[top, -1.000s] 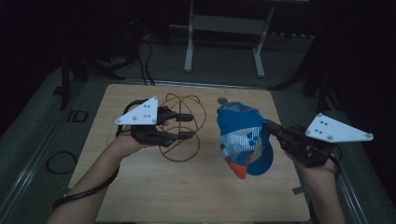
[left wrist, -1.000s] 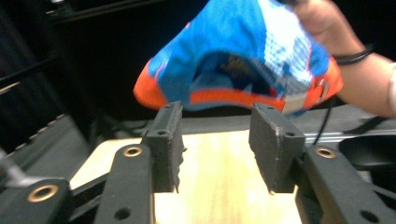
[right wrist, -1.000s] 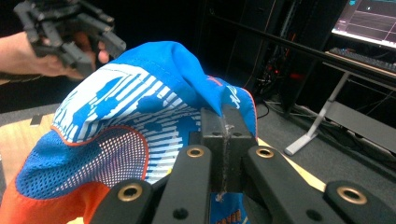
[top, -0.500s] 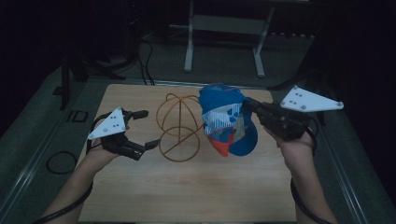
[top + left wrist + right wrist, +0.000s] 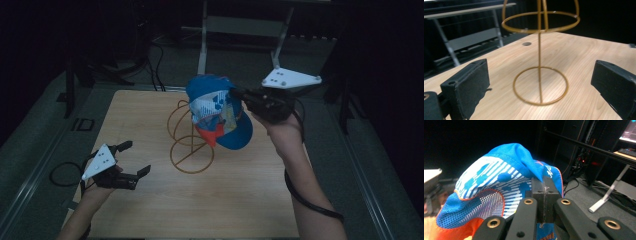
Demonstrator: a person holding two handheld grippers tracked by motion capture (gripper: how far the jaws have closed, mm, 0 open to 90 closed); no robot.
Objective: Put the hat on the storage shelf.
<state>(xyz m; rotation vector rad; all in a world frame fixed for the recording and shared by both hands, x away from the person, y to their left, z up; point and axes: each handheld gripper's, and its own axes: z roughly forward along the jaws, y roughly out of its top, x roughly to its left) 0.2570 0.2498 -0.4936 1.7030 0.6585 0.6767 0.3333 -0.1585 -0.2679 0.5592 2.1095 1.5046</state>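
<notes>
A gold wire stand point(image 5: 189, 150) rises from a ring base in the middle of the wooden table point(image 5: 140, 115). A blue, white and orange cap point(image 5: 216, 112) hangs over the stand's top, and my right gripper point(image 5: 239, 96) is shut on its blue cloth from the right. In the right gripper view the cap point(image 5: 499, 177) bulges beyond that gripper point(image 5: 543, 187), whose jaws pinch a fold. My left gripper point(image 5: 136, 158) sits low at the table's front left, apart from the stand. Its jaws have just been opening and hold nothing. In its own view, my left gripper point(image 5: 539, 77) frames the stand point(image 5: 540, 100) farther off.
A small round hole point(image 5: 526, 44) lies in the tabletop beyond the stand. Metal frame legs point(image 5: 202, 45) stand on the floor behind the table. A cable loop point(image 5: 65, 172) lies off the table's left edge. Dark shelving point(image 5: 584, 142) fills the background.
My left gripper left the stand, opened, and dropped back to the front left of the table. My right gripper carried the cap left and up until it hung over the stand.
</notes>
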